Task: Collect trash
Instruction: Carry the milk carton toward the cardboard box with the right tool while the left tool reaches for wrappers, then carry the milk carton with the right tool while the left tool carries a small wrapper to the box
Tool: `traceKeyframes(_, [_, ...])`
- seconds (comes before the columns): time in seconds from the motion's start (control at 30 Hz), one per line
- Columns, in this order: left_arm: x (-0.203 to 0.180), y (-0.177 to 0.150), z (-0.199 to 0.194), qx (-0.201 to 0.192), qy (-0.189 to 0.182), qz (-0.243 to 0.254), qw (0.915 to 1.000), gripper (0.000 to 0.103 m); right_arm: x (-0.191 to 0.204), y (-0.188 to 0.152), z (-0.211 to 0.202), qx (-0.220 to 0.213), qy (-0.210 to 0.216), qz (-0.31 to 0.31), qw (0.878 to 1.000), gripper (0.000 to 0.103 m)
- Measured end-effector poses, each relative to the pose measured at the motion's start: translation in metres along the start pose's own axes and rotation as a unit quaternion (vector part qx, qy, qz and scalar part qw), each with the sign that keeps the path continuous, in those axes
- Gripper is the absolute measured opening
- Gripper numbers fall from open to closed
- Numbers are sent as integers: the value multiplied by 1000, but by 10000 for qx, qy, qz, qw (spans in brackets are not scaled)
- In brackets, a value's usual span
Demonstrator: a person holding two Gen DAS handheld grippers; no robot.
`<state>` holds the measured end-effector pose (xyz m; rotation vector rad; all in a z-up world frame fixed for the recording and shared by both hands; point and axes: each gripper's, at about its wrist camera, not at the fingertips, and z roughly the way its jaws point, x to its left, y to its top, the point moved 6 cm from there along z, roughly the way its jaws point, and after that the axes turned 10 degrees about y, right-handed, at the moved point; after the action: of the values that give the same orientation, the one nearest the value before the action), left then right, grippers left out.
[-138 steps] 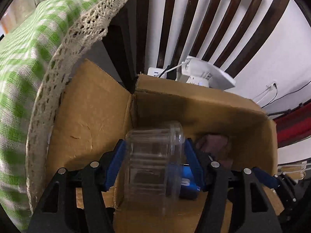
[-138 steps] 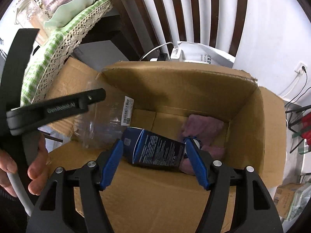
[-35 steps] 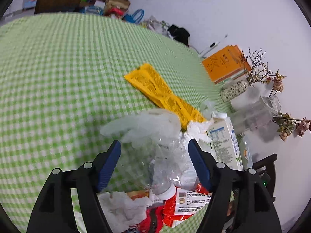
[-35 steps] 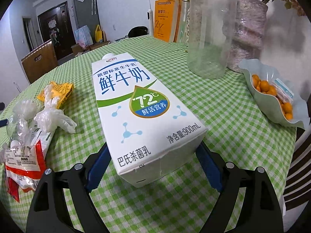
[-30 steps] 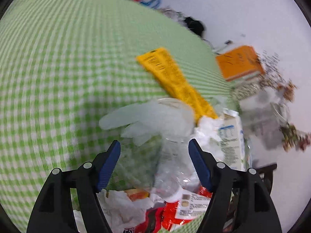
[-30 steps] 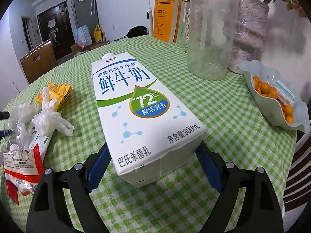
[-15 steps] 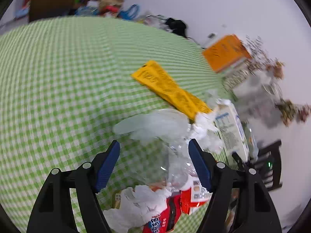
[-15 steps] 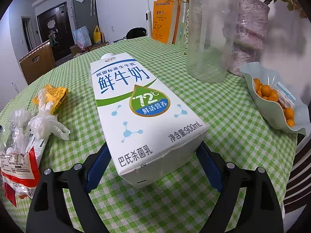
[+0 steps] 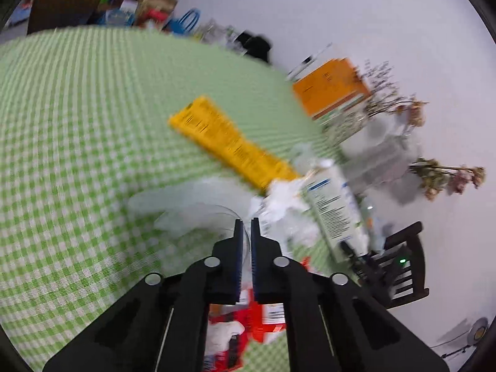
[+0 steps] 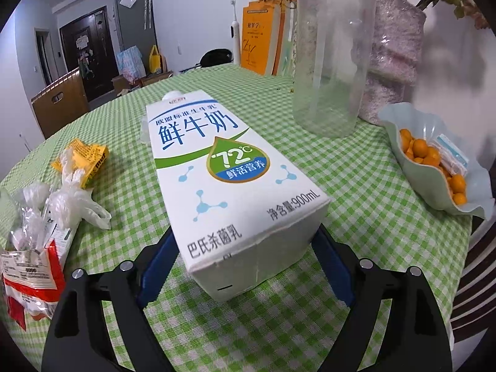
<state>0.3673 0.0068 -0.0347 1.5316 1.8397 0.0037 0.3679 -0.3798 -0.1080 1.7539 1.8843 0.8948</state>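
Note:
On the green checked tablecloth (image 9: 77, 108) lies a heap of trash. My left gripper (image 9: 245, 226) hovers over it, its jaws closing to a thin slit on an edge of crumpled clear plastic (image 9: 217, 214). Beyond lie a yellow wrapper (image 9: 232, 145) and the white milk carton (image 9: 331, 207); a red and white packet (image 9: 266, 313) shows below the fingers. In the right wrist view the milk carton (image 10: 223, 179) lies flat between the wide jaws of my right gripper (image 10: 245, 235), the blue pads close beside its near end. To its left are the yellow wrapper (image 10: 83, 155), clear plastic bags (image 10: 74, 204) and the red packet (image 10: 28, 266).
A tall glass jar (image 10: 328, 55), a pink vase (image 10: 393, 55) and a pale green dish (image 10: 390, 117) of small oranges stand behind and right of the carton. Orange books (image 10: 260, 37) lean at the back. A dark wooden chair (image 9: 393, 266) stands past the table edge.
The left jaws have snapped from wide apart to nearly together on the clear plastic, and that gripper has risen and rolled. The right gripper and the carton look unmoved.

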Motion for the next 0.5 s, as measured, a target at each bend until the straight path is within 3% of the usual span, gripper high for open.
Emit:
traceKeyframes(0.2, [-25,6,-47,-626,-324,110,9975,0,4,10,-48,-436,-217,-21,9988,79])
traceKeyframes(0.3, [-33,5,-56,-853,-192,165,9960,0,4,18,-86,-710,-393,-10,9967,78])
traceKeyframes(0.5, [-57,1,-59,-977,-220,307,9945,0,-2,28,-155,-1203,-425,94,9918,76])
